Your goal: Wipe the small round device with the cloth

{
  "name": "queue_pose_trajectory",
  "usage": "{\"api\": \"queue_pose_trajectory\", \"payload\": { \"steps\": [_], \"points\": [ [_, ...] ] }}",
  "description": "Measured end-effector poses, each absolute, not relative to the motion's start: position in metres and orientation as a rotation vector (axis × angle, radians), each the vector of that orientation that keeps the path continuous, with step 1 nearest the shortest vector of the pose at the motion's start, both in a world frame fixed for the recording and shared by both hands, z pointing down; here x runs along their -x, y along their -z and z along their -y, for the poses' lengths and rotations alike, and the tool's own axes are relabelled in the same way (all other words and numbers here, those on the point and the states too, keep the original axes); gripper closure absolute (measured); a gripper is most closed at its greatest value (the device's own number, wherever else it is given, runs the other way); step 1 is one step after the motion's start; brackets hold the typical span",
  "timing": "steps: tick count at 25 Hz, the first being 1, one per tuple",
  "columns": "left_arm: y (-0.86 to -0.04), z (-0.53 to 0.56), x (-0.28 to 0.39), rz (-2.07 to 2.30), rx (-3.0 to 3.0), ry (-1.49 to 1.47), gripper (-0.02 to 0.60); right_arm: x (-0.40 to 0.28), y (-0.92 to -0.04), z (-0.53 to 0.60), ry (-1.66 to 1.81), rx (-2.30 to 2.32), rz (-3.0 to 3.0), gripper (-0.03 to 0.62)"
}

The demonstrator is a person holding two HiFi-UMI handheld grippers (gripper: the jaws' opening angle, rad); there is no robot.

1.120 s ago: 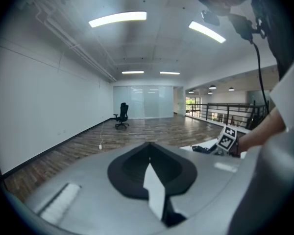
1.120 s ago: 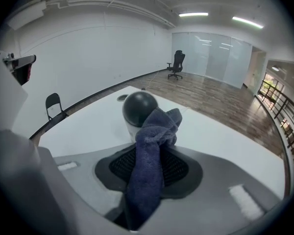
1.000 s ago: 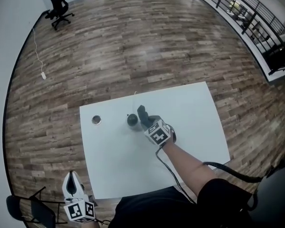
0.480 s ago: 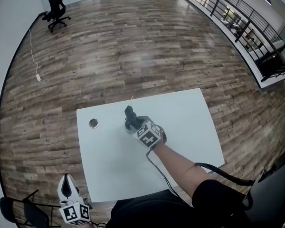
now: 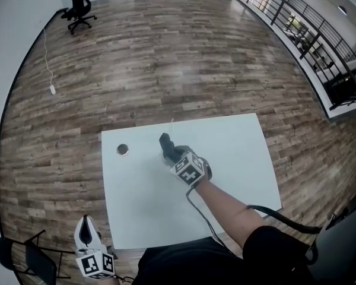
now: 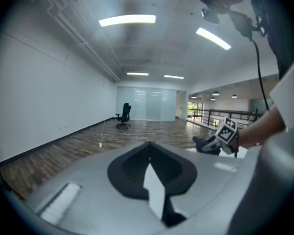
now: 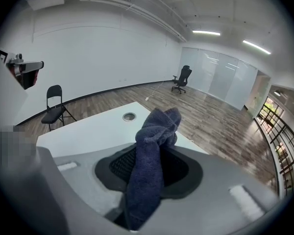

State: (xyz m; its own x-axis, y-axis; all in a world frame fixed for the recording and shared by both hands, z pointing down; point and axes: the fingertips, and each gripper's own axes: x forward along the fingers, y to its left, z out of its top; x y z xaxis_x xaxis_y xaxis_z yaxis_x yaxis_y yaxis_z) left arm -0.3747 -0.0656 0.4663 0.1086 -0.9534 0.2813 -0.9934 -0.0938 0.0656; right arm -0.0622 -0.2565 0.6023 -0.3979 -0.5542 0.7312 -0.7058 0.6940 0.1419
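Observation:
In the head view my right gripper (image 5: 171, 154) reaches over the middle of the white table (image 5: 237, 159), shut on a dark blue cloth (image 5: 165, 141). The bunched end of the cloth (image 7: 154, 151) sticks up from between the jaws and hangs down over them. The cloth and fingers rest where the small round device stood, and I cannot pick it out beneath them. My left gripper (image 5: 88, 231) hangs low off the table's near left corner. Its jaws (image 6: 148, 148) meet with nothing between them.
A round hole (image 5: 123, 149) sits in the table's far left part. A black folding chair (image 5: 29, 260) stands by the left gripper. An office chair (image 5: 80, 2) and a floor cable (image 5: 49, 70) lie far off. A railing (image 5: 308, 22) runs along the right.
The right gripper has carried the cloth left from beside the round device to over it, so the device no longer shows. The left gripper stays low at the left.

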Motion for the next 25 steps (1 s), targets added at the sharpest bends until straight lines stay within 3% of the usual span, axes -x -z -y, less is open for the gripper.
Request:
{"api": "queue_pose_trajectory", "payload": {
  "steps": [25],
  "points": [
    [-0.474, 0.019, 0.384, 2.021, -2.011, -0.284, 0.574, 0.081, -0.681, 0.208, -0.437, -0.803, 2.060, 0.471]
  ]
}}
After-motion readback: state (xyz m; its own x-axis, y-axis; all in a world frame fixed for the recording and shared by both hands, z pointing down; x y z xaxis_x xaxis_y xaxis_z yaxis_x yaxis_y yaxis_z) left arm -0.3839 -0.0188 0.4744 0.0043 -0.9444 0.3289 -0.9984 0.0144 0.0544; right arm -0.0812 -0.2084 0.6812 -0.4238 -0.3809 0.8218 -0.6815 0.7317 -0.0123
